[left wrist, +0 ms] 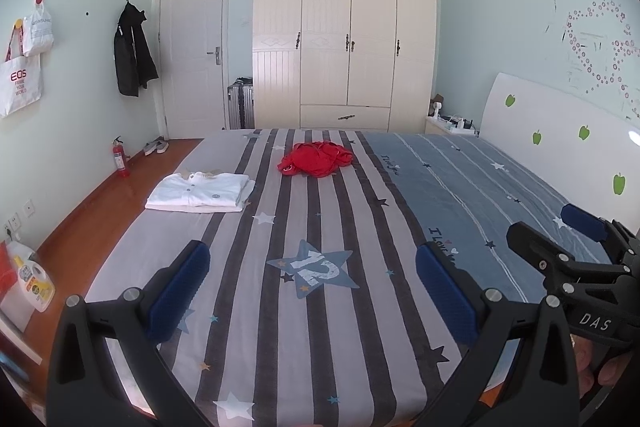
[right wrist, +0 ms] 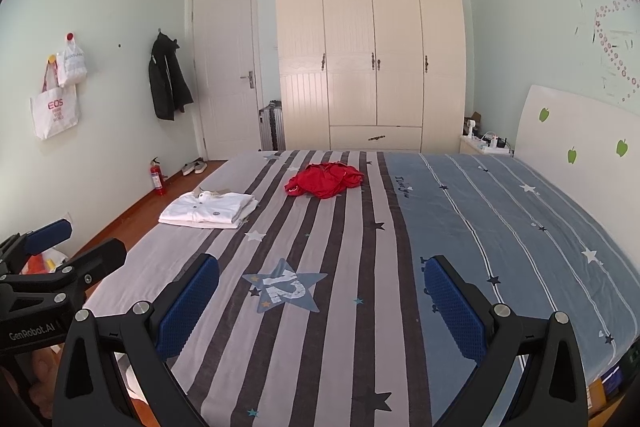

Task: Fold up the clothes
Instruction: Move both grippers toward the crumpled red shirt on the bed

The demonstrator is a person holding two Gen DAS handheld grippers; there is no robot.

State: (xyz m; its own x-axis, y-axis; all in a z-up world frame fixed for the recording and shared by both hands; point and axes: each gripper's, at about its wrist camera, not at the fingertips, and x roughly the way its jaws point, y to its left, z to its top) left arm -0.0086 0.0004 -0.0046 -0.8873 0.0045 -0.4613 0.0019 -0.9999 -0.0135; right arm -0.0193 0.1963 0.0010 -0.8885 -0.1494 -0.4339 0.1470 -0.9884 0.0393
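Observation:
A crumpled red garment (left wrist: 316, 159) (right wrist: 326, 179) lies near the far end of the striped bed (left wrist: 360, 227) (right wrist: 460, 227). A folded white shirt (left wrist: 202, 191) (right wrist: 211, 209) rests by the bed's left edge. My left gripper (left wrist: 312, 275) hovers over the near part of the bed, jaws wide open, nothing between the blue pads. My right gripper (right wrist: 322, 287) is likewise open and empty, beside it. Each gripper shows at the other view's edge: the right gripper (left wrist: 568, 231) and the left gripper (right wrist: 72, 243). Both are well short of the red garment.
A cream wardrobe (left wrist: 344, 35) and a white door (left wrist: 194, 47) stand beyond the bed. The headboard (left wrist: 560, 139) is on the right. On the left floor are a fire extinguisher (left wrist: 121, 159), shoes (left wrist: 156, 145) and a detergent bottle (left wrist: 34, 283). A black jacket (left wrist: 132, 55) and bags hang on the wall.

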